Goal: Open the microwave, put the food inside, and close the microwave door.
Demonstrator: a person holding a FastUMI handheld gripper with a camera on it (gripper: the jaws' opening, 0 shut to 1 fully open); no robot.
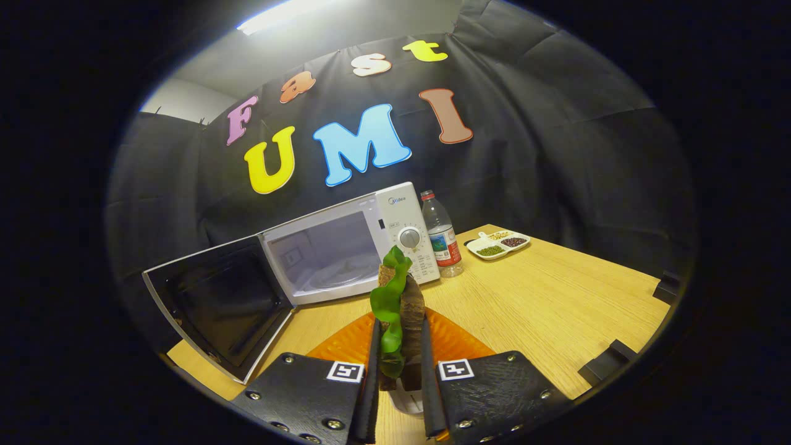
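Gripper (398,364) is pinching the food (398,309): both black fingers (372,371) press on its sides, with only the item's width between them; the food is a sandwich-like piece, brown slabs with a green leaf curling up along and over its top edge; it stands upright between the fingers and projects forward beyond their tips. An orange plate (457,340) lies on the table (544,309) directly beneath and just ahead of the fingers; whether the food touches the plate or hangs clear of it cannot be told. A small white object shows low between the fingers, under the food; its identity is unclear.

Microwave (346,247) sits on the table beyond the fingers, white, with its door (216,303) swung fully open toward the left; the cavity is exposed and a turntable shows inside; control panel with a round dial (410,237) is on the microwave's right side.

A clear water bottle (442,235) with a red cap stands upright just beside the microwave, on its right; a white divided dish (499,243) holding green and dark fillings lies farther right, near the table's far edge, apart from the bottle.
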